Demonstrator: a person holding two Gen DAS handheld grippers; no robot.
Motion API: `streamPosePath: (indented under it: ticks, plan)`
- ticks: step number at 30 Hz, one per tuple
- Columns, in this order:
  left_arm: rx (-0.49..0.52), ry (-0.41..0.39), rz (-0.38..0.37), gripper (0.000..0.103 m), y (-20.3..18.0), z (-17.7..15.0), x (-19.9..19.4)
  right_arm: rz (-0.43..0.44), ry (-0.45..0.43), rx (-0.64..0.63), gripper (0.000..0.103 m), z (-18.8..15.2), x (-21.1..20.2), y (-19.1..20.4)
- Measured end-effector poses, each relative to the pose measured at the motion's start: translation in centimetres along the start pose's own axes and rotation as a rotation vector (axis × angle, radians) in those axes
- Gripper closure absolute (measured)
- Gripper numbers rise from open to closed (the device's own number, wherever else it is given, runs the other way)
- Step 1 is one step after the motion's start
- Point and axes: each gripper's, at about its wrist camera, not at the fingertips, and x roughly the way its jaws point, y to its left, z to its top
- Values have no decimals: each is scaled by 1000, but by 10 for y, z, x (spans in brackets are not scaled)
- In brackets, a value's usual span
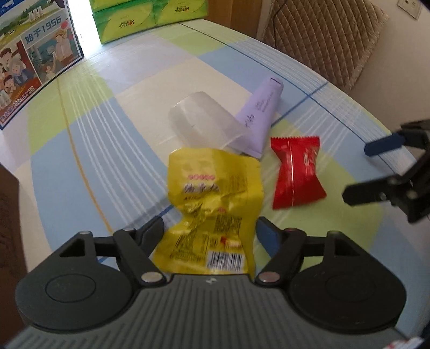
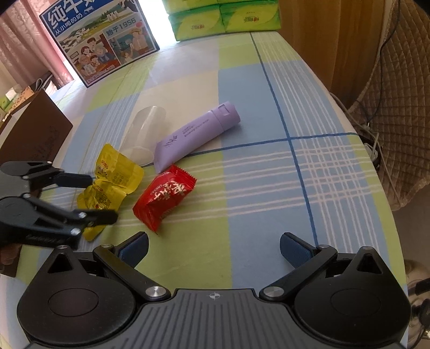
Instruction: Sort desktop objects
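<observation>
A crumpled yellow snack packet (image 1: 212, 193) (image 2: 115, 180) lies on the checked tablecloth (image 2: 268, 188). My left gripper (image 1: 211, 228) (image 2: 103, 197) is open and straddles the packet's near end, its pads close to the packet's edges. To the right of it lies a red candy packet (image 1: 295, 174) (image 2: 164, 198). Behind both, a clear plastic cup (image 1: 204, 120) (image 2: 145, 131) lies on its side against a lilac tube (image 1: 258, 118) (image 2: 196, 134). My right gripper (image 2: 215, 247) (image 1: 357, 173) hangs open over bare cloth, right of the red packet, with nothing between its fingers.
A blue milk carton box (image 1: 32, 61) (image 2: 102, 43) and green tissue packs (image 1: 139, 18) (image 2: 223, 18) stand at the table's far end. A quilted chair back (image 1: 322, 40) and cables (image 2: 371, 128) lie beyond the right edge. A brown board (image 2: 32, 128) stands at the left.
</observation>
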Motion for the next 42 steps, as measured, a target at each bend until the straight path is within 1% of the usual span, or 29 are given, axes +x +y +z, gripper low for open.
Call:
streamPosePath:
  ticks: [2, 4, 5, 9, 11, 18, 21, 23, 24, 26, 27, 28, 30, 31, 35, 37, 38, 39, 40, 41, 42]
  plan:
    - [1, -29, 1, 36, -1, 2, 2, -4, -2, 7, 2, 0, -1, -2]
    - [-6, -36, 3, 38, 0, 5, 4, -4, -3, 11, 2, -1, -1, -2]
    - [-6, -41, 3, 45, -1, 5, 3, -4, -4, 12, 2, -1, -1, -2]
    - [-20, -45, 19, 50, -4, 0, -2, 3, -12, 8, 2, 1, -1, 1]
    - [-49, -38, 40, 51, -3, -5, -6, 8, -19, 2, 2, 1, -1, 3]
    - [-212, 8, 140, 52, 10, -28, -26, 58, -50, -36, 2, 10, 4, 22]
    - [-261, 30, 165, 52, 15, -37, -35, 80, -64, -51, 2, 14, 12, 32]
    - [-288, 28, 179, 52, 17, -42, -42, 81, -77, -53, 4, 16, 18, 39]
    - [-300, 26, 187, 52, 17, -43, -45, 83, -79, -52, 12, 17, 21, 41]
    - [-324, 20, 199, 52, 19, -47, -52, 85, -74, -31, 24, 20, 29, 45]
    - [-336, 15, 201, 52, 20, -47, -55, 74, -62, -14, 28, 21, 33, 46]
    - [-343, 12, 201, 52, 20, -50, -58, 61, -79, -7, 29, 21, 35, 47]
    - [-350, 6, 210, 52, 19, -51, -63, 35, -88, -35, 49, 22, 37, 52]
    - [-353, 5, 211, 52, 20, -52, -65, 22, -87, -62, 53, 23, 38, 55]
    - [-368, 3, 222, 52, 17, -53, -74, 22, -71, -121, 57, 20, 37, 61]
    - [-372, -1, 225, 52, 15, -55, -78, 26, -71, -149, 60, 17, 33, 65]
    - [-375, -2, 225, 52, 15, -55, -80, 29, -71, -165, 63, 15, 30, 67]
    - [-377, -4, 226, 52, 14, -55, -82, 30, -75, -178, 69, 14, 27, 68]
    - [-379, -7, 225, 52, 13, -56, -85, 33, -74, -192, 71, 13, 24, 69]
    - [-380, -11, 223, 51, 12, -57, -87, 40, -72, -201, 78, 11, 21, 72]
    - [-381, -15, 222, 51, 10, -57, -90, 47, -68, -210, 81, 10, 19, 74]
